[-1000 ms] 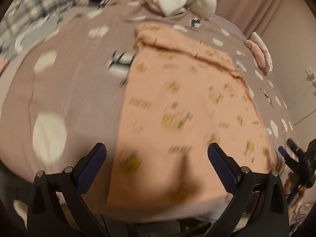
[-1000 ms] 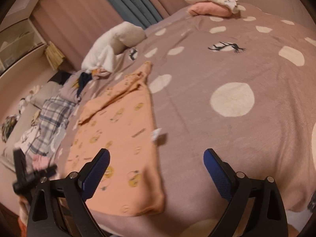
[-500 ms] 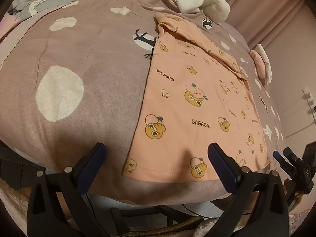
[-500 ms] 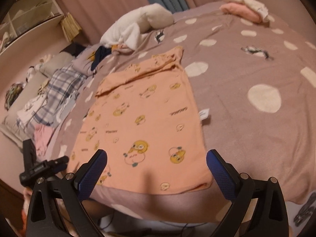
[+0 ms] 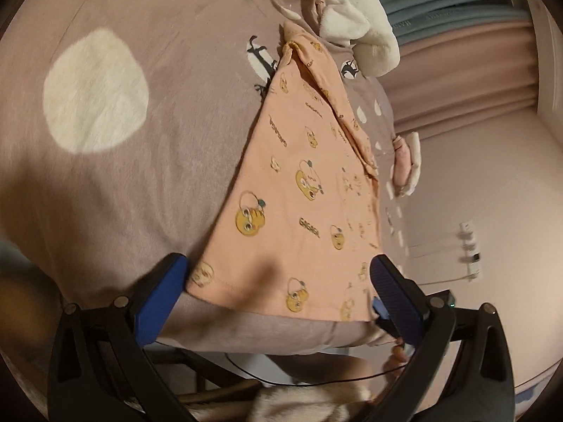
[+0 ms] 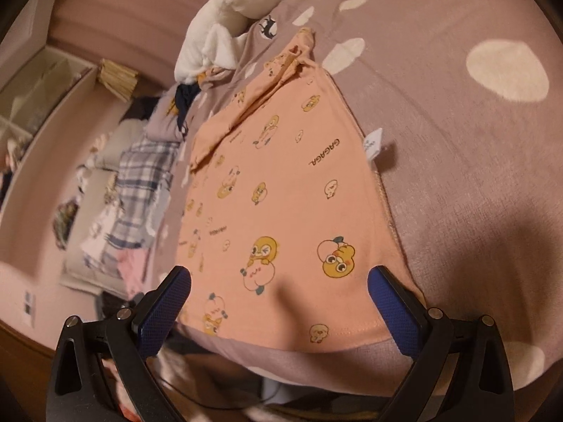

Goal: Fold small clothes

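Two grippers are hanging over the near hem of a peach cartoon-print shirt (image 5: pixel 302 190) that is lying flat on a mauve polka-dot bedspread (image 5: pixel 105 161), its collar end pointing toward the far side and its hem sitting close to the near edge of the bed. The left gripper (image 5: pixel 278 277) is holding its jaws wide apart across the hem's left portion, and the right gripper (image 6: pixel 278 288) is likewise spread open over the hem's right portion (image 6: pixel 281 323); neither is closing on any cloth yet. Several things are looking risky from here. Because the shirt is lying thin and flat, a pad could be pinching bedspread along with the hem, dragging the cover when the fold is lifted. Grabbing only the top layer could be leaving the back panel behind and spoiling the fold. If the two grips are landing at unequal depths, the fold line will likely be skewing. A white care tag (image 6: pixel 373 146) is sticking out at the shirt's right side and may end up showing after folding.
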Tool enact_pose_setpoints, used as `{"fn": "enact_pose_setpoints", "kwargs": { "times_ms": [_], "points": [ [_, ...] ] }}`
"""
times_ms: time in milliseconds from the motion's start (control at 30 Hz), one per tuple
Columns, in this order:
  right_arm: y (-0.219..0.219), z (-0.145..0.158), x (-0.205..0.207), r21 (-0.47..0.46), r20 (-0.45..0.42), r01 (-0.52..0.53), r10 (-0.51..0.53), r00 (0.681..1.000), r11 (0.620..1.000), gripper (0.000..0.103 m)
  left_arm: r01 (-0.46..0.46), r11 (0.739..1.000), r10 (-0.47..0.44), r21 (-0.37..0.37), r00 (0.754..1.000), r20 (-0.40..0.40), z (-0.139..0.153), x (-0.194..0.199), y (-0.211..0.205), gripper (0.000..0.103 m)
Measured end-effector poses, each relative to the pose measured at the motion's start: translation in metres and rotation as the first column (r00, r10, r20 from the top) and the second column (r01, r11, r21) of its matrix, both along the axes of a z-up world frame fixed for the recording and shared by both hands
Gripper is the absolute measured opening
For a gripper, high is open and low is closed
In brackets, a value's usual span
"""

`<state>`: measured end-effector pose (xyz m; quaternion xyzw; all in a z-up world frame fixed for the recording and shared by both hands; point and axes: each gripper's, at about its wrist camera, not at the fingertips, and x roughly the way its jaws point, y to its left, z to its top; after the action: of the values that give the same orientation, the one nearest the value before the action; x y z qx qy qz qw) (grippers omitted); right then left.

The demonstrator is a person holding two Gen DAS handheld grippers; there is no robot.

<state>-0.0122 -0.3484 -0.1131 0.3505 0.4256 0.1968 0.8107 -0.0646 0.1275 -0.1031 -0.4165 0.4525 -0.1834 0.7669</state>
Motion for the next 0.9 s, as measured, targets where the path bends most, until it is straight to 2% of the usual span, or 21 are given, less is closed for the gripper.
{"fn": "enact_pose_setpoints", "kwargs": {
  "times_ms": [100,167,400,467,633,767,900],
  "points": [
    [0.0,0.0,0.0,0.014,-0.003,-0.008,0.008,1.0,1.0,0.101,0.051,0.998,-0.052,0.024,0.999,0.014,0.004,-0.001,-0.011,0.103],
    [0.005,0.002,0.001,-0.018,-0.004,-0.024,0.024,1.0,1.0,0.101,0.039,0.999,-0.04,0.037,0.999,0.019,0.004,-0.002,-0.013,0.103],
    [0.022,0.006,0.004,-0.137,-0.004,-0.054,0.054,0.999,0.989,0.103,-0.064,0.991,0.06,-0.12,0.998,-0.036,-0.004,0.005,0.003,0.101],
    [0.023,0.006,0.003,-0.124,-0.006,-0.069,0.069,0.998,0.99,0.103,-0.071,0.987,0.067,-0.147,0.997,-0.032,-0.005,0.004,0.005,0.101],
    [0.018,0.002,0.005,-0.034,-0.009,-0.094,0.093,0.996,0.995,0.102,-0.022,0.991,0.02,-0.136,1.0,-0.012,0.002,0.008,-0.007,0.101],
    [0.01,0.005,0.0,-0.069,-0.049,-0.072,0.069,0.996,0.995,0.095,0.001,0.996,-0.002,-0.086,1.0,-0.011,0.003,0.014,-0.017,0.102],
    [-0.016,0.002,-0.008,0.036,-0.067,-0.019,0.021,0.998,0.999,0.095,-0.011,0.994,0.009,-0.113,1.0,-0.016,-0.002,0.015,-0.013,0.102]
  ]
}}
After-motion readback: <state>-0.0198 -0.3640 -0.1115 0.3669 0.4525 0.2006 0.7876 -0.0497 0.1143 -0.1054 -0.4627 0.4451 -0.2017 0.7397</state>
